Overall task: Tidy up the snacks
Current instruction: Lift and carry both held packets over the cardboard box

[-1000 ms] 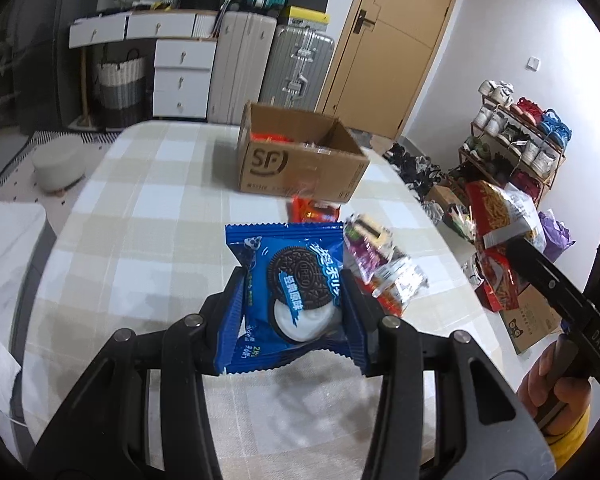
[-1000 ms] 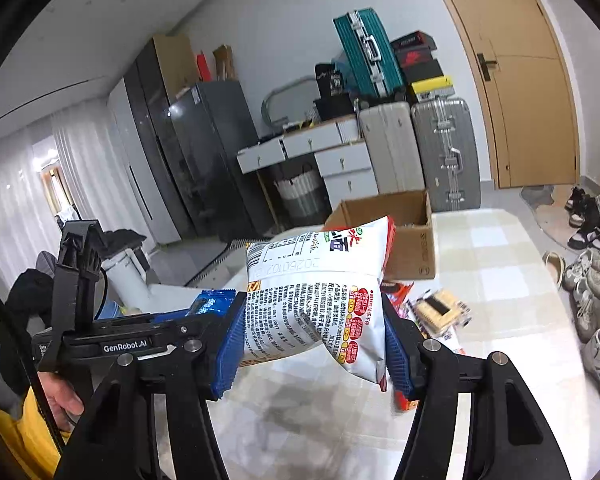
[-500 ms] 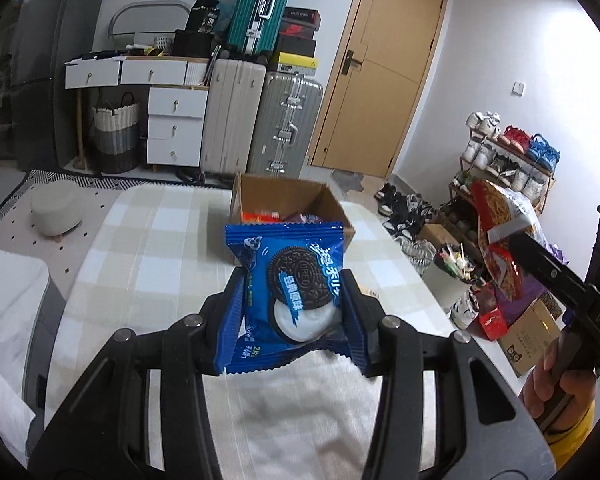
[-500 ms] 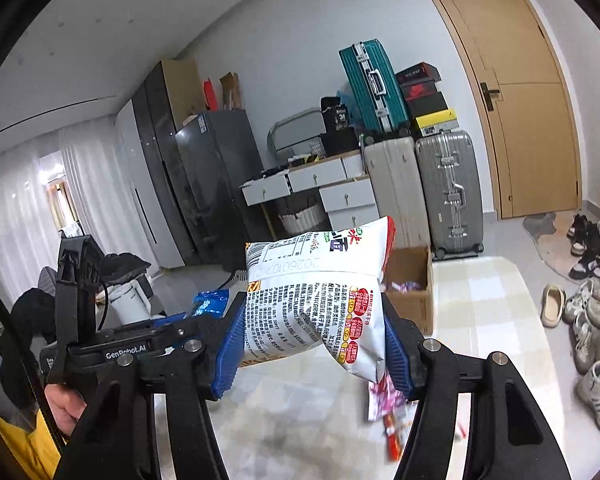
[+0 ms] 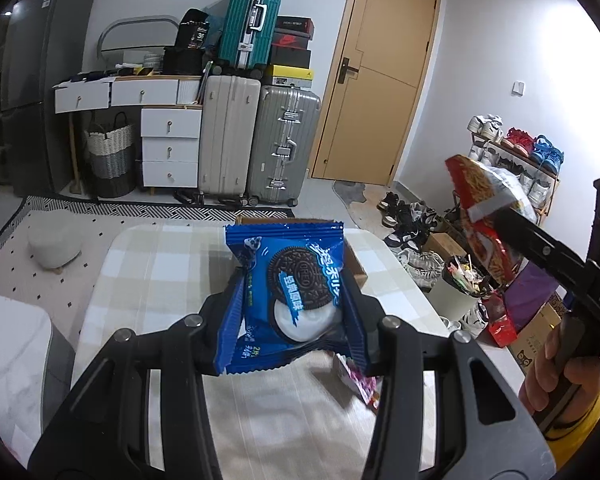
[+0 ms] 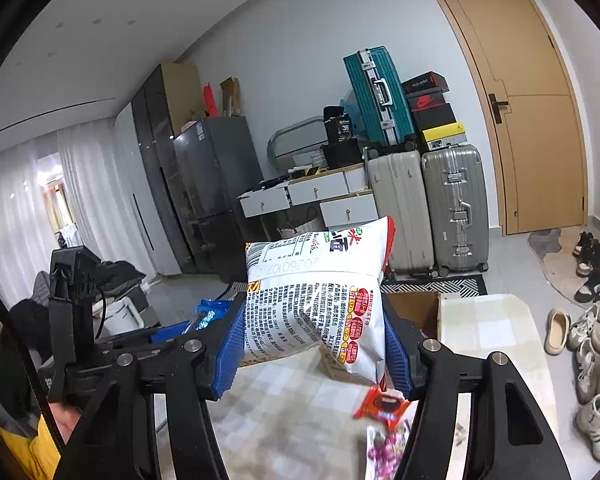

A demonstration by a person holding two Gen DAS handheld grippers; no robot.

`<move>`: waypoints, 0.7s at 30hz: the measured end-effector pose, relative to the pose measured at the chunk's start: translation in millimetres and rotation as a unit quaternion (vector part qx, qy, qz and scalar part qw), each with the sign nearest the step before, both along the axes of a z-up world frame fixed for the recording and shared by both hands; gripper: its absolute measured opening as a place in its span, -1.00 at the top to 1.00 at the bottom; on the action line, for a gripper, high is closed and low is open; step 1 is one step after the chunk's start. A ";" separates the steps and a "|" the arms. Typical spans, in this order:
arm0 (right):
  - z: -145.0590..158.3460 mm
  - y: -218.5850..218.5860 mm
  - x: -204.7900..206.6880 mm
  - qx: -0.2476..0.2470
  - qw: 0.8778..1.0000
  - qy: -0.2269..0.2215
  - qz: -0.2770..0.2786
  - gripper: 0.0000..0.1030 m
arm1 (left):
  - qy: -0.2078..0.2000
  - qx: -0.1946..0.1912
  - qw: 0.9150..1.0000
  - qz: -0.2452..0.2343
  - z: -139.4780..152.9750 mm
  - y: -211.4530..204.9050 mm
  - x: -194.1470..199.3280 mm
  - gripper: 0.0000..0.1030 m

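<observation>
The left gripper (image 5: 290, 316) pinches a blue Oreo packet (image 5: 288, 292); the right gripper (image 6: 314, 344) squeezes a white-backed chip bag (image 6: 320, 296). Both are held above the checked table (image 5: 156, 264), short of the cardboard box (image 6: 414, 310) at its far end. I'd say neither is stowed yet, and a red packet (image 6: 382, 406) and a purple one (image 6: 384, 450) lie loose on the table.

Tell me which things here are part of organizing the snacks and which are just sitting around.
Part of the job:
Oreo packet, in the left gripper
chip bag, in the right gripper
cardboard box
loose snack packets on the table

Just lying about:
suitcases
shoe rack
drawers
</observation>
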State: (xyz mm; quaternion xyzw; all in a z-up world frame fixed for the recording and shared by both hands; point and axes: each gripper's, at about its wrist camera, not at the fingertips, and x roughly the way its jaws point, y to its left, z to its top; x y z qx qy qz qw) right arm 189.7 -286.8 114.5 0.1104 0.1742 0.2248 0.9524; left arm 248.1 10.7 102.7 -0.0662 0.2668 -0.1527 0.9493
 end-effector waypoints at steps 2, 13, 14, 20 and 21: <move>0.6 5.1 11.9 -0.005 1.000 -0.002 -0.003 -0.19 | 0.001 0.004 1.000 0.001 4.2 -4.3 10.1 0.19; -12.9 15.5 98.1 -0.032 0.999 0.019 -0.013 -0.19 | 0.027 0.025 0.999 0.003 -1.7 -24.1 104.3 0.19; -15.2 16.0 106.1 -0.038 0.999 0.020 -0.017 -0.19 | 0.031 0.027 0.999 -0.001 -4.8 -27.1 112.3 0.19; -36.8 15.4 153.2 -0.060 0.997 0.043 -0.022 -0.19 | 0.072 0.038 0.997 -0.003 -34.0 -50.7 177.7 0.19; -40.4 13.6 163.2 -0.060 0.997 0.049 -0.023 -0.19 | 0.077 0.037 0.996 -0.006 -40.0 -54.0 188.1 0.19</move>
